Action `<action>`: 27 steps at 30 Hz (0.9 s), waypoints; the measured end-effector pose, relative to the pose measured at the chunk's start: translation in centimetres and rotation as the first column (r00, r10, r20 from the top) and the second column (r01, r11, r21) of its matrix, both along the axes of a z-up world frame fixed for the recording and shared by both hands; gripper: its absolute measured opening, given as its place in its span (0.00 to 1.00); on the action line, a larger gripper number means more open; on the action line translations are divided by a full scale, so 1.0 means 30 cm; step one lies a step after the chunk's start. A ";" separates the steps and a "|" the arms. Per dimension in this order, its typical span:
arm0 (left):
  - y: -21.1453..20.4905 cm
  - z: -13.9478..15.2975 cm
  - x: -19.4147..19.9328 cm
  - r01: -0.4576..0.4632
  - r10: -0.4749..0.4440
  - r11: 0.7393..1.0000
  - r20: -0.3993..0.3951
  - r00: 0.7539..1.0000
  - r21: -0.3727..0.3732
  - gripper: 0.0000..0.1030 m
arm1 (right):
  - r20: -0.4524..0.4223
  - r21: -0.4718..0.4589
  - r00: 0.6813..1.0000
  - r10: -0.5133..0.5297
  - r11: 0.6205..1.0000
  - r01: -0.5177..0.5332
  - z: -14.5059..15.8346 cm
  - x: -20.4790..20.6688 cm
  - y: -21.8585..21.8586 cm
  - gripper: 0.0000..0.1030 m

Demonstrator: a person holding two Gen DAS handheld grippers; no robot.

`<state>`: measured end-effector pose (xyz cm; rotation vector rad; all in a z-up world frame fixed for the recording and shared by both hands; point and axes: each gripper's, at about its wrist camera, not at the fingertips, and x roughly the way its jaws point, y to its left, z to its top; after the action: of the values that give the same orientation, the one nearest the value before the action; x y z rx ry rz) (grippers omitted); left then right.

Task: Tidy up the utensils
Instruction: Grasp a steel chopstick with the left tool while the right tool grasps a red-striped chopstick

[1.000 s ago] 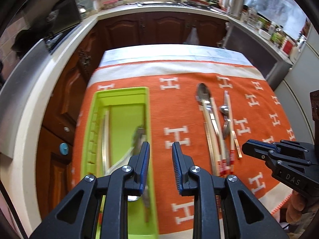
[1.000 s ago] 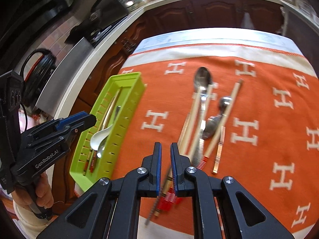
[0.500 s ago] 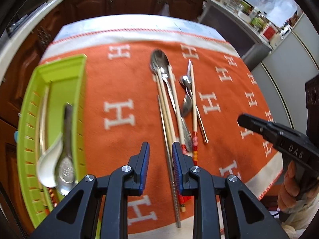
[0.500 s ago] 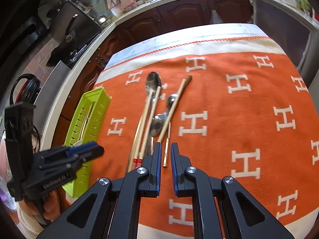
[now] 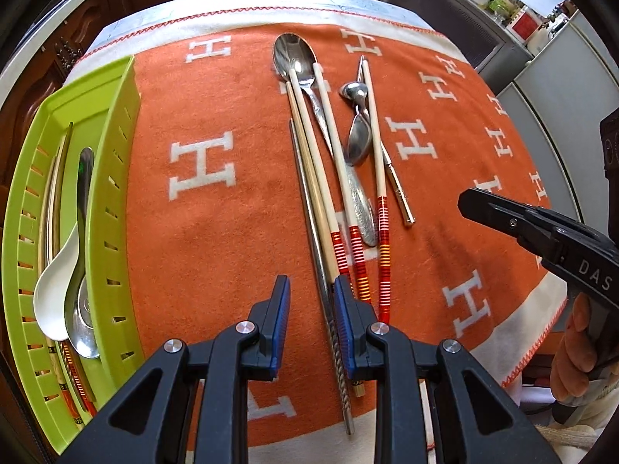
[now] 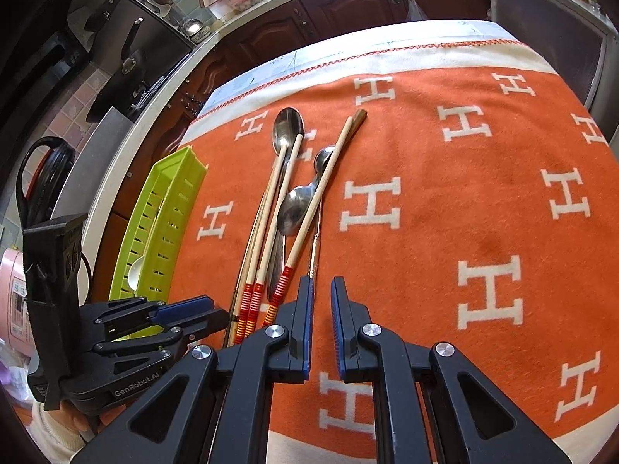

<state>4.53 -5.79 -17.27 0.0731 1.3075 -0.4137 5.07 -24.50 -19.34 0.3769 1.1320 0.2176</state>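
Note:
A green utensil tray (image 5: 112, 193) sits at the left of the orange cloth; it holds a white spoon (image 5: 54, 294), a metal spoon (image 5: 79, 309) and chopsticks. A pile of utensils lies mid-cloth: a large metal spoon (image 5: 296, 58), a small spoon (image 5: 359, 139), red-banded chopsticks (image 5: 336, 170) and a metal chopstick (image 5: 309, 201). My left gripper (image 5: 309, 294) is open, low over the near ends of the metal chopstick and banded chopsticks. My right gripper (image 6: 319, 297) is narrowly open and empty, just right of the pile (image 6: 286, 201). The tray also shows in the right wrist view (image 6: 162, 216).
The orange cloth (image 5: 216, 232) covers the table, with its near edge just below both grippers. Dark kitchen cabinets (image 6: 309, 11) and a counter run behind. A fridge or appliance (image 5: 541, 89) stands to the right of the table.
My left gripper swung right from over the tray to the utensil pile and dropped lower. My right gripper moved right of the pile and opened slightly.

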 end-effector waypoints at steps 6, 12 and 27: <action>-0.006 -0.004 -0.005 0.006 -0.006 1.000 0.015 1.000 0.023 0.20 | -0.010 0.004 1.000 0.000 1.000 0.000 -0.022 0.000 0.006 0.09; 0.002 -0.018 0.002 -0.008 0.007 0.999 0.016 1.000 0.043 0.21 | -0.016 0.011 1.000 -0.003 1.000 0.003 -0.037 0.000 0.008 0.09; -0.040 -0.022 -0.002 0.002 -0.013 0.996 0.119 0.993 0.094 0.05 | -0.017 -0.011 1.000 0.003 1.000 -0.003 -0.061 0.029 0.019 0.09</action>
<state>4.47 -6.98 -17.92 0.1790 1.2087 -0.3493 5.93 -23.92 -21.17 0.3677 1.1505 0.2106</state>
